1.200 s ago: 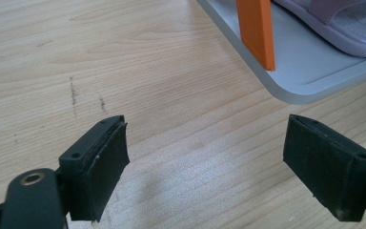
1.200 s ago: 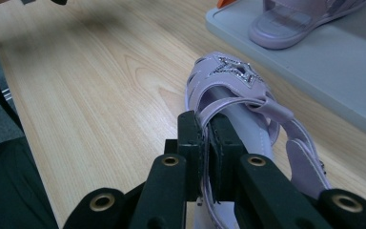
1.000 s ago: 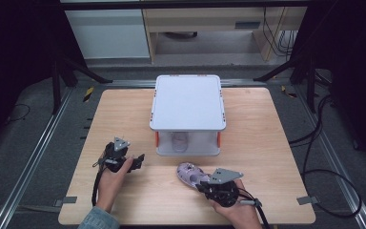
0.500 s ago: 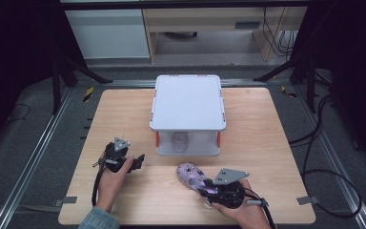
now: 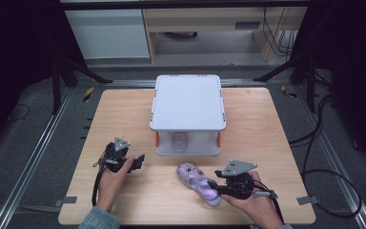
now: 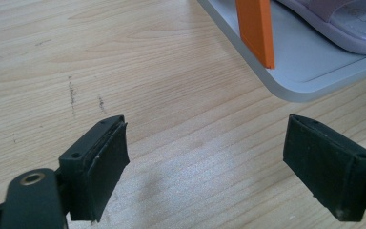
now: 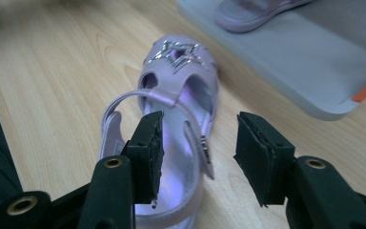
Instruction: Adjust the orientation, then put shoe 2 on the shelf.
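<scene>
- Sandal (image 5: 199, 180), lilac, lies flat on the table (image 5: 124, 109) at about 6 o'clock from the white shelf unit (image 5: 187, 102). Long axis runs from 10 o'clock (toe, with star ornament) to 4 o'clock (heel), seen from the high view. Sole down, heel strap at the near end.
- Left gripper (image 5: 134, 162): at 9 o'clock from the sandal, well apart from it, resting low over bare wood near the shelf unit's front left corner. Jaws spread wide, nothing between them; in the left gripper view (image 6: 205, 167) only tabletop lies in the gap, with an orange post (image 6: 256, 29) of the shelf ahead at 1 o'clock.
- Right gripper (image 5: 213, 185): at the sandal's heel end. Jaws have just been opening; in the right gripper view (image 7: 198, 152) the heel strap side sits between the pads, but they stand clear of it, so the sandal is released.
- Change from one second ago: the right hand (image 5: 255, 202) has drawn slightly toward 4 o'clock; the sandal lies at the same place and heading; the left hand (image 5: 112, 179) is unchanged.
- Count: two sandals (the second sandal (image 5: 179, 141) on the lower shelf), one shelf unit, two grippers, two hands.
</scene>
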A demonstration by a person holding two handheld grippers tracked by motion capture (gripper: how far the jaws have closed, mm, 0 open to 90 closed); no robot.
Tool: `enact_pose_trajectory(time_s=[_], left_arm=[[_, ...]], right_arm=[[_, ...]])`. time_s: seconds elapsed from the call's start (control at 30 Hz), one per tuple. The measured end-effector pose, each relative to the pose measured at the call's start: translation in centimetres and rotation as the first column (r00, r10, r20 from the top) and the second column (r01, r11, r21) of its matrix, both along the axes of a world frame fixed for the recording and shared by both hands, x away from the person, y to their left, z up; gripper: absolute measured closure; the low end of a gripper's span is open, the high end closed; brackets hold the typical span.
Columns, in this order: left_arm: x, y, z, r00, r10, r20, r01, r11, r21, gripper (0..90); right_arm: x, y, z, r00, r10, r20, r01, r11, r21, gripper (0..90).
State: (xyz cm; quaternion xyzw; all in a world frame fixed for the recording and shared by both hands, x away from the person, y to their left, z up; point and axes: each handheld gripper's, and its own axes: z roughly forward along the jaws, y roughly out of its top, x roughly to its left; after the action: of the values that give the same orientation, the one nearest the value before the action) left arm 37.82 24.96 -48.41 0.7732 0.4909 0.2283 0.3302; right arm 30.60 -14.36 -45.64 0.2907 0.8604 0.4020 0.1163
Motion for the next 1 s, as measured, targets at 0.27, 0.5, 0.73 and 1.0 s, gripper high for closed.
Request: enact_pose_trajectory(time_s=[0.27, 0.5, 0.73, 1.0], left_arm=[[0.0, 0.0, 0.0, 1.0, -0.002, -0.001, 0.002, 1.0, 0.003, 14.1], [0.0, 0.0, 0.0, 1.0, -0.002, 0.0, 0.002, 1.0, 0.001, 14.1], [-0.1, 0.0, 0.1, 1.0, 0.0, 0.002, 0.0, 1.0, -0.001, 14.1], [-0.1, 0.0, 0.1, 1.0, -0.001, 0.003, 0.001, 1.0, -0.004, 14.1]], right_arm=[[0.9, 1.8, -1.1, 0.9994, 0.034, -0.003, -0.034, 0.9975, -0.062, 61.0], [1.3, 2.0, -1.4, 0.9997, 0.011, -0.023, -0.012, 0.9979, -0.063, 81.4], [1.0, 1.3, -1.2, 0.9978, -0.039, -0.055, 0.043, 0.9968, 0.068, 83.5], [1.1, 0.1, -0.3, 0.9897, -0.123, -0.073, 0.135, 0.9704, 0.2, 83.7]])
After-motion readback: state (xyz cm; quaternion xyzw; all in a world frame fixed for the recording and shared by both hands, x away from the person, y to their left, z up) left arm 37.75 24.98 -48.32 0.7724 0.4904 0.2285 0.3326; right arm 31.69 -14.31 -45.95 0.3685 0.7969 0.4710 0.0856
